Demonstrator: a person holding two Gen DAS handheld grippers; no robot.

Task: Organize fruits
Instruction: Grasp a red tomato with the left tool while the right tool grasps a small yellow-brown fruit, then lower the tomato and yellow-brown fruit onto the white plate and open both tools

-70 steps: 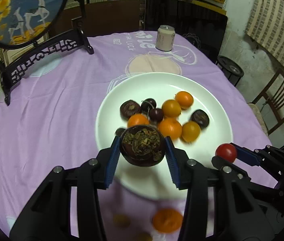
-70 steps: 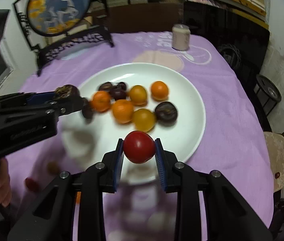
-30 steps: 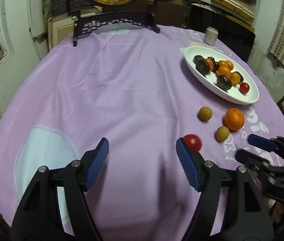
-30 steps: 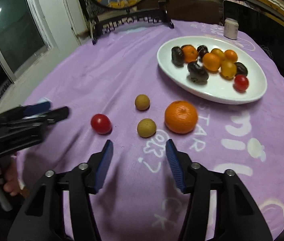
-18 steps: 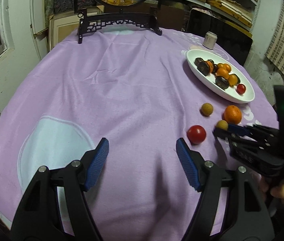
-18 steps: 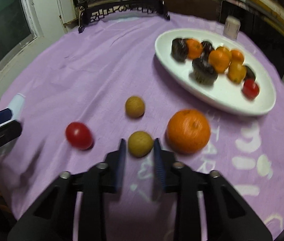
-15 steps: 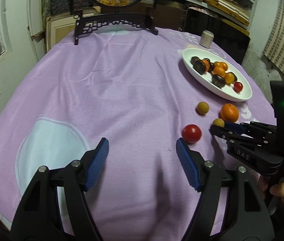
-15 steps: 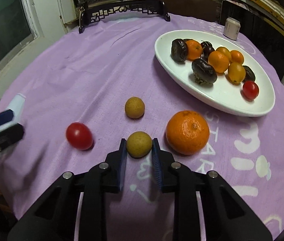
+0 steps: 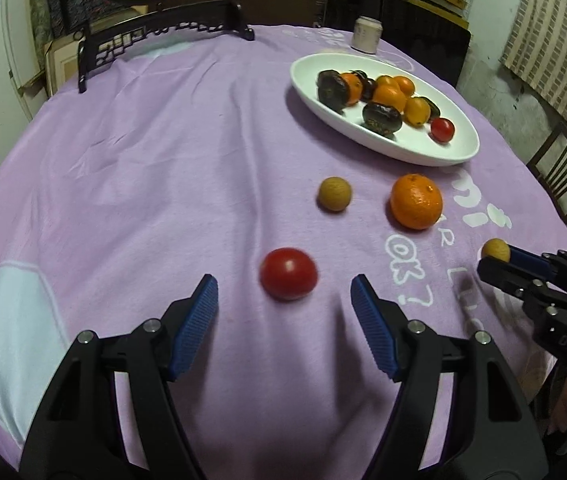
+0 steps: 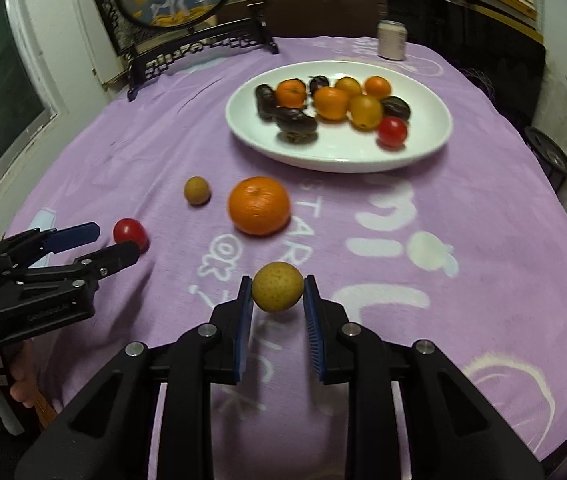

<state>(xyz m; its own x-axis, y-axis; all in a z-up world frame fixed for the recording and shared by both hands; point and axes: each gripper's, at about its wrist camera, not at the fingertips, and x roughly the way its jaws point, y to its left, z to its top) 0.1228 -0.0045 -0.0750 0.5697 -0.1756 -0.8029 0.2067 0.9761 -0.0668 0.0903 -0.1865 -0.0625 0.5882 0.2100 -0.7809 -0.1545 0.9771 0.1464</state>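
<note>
A: The right gripper (image 10: 278, 294) is seen clamped on a small tan fruit (image 10: 278, 287), lifted off the cloth; the white plate (image 10: 243, 128) is found ahead of it.

B: The left gripper (image 9: 283, 312) is held wide and empty. The red tomato (image 9: 288, 273) is sighted just ahead, centred between its jaws, nearer this hand.

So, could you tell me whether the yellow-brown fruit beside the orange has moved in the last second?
Yes: the fruit, clamped in the right gripper, now sits nearer the camera than the orange.
</note>
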